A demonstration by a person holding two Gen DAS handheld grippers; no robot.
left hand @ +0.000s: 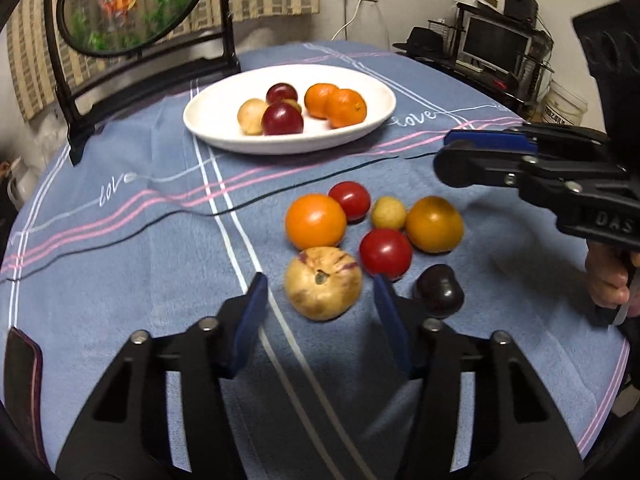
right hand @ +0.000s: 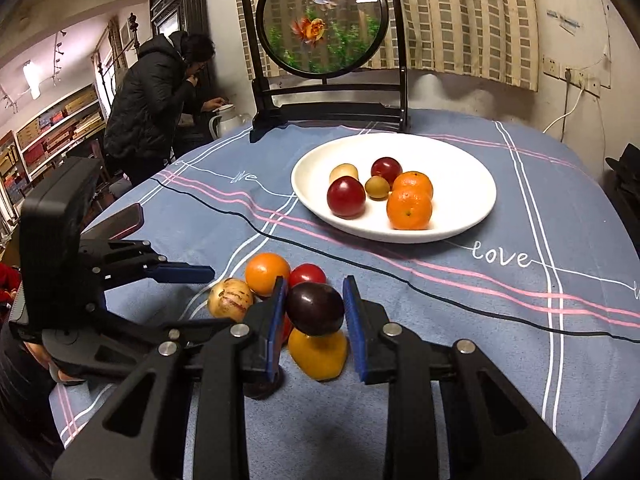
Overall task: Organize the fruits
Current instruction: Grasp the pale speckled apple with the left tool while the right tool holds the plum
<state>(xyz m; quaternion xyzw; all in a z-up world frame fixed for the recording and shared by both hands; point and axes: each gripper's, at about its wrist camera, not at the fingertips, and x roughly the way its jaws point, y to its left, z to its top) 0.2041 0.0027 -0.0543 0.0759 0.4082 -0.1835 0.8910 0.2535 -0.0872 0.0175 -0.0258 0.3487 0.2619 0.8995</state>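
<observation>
On the blue tablecloth lies a cluster of fruit: two oranges, two red ones, a small yellow one, a pale striped fruit and a dark plum. My left gripper is open, its blue pads either side of the pale striped fruit with gaps showing. My right gripper is shut on a second dark plum, held above the yellow-orange fruit. The white plate holds two oranges, two red plums and two small pale fruits.
A black-framed round goldfish screen stands behind the plate at the table's far edge. A dark red flat object lies near the table's rim. A person in a black jacket stands beyond the table.
</observation>
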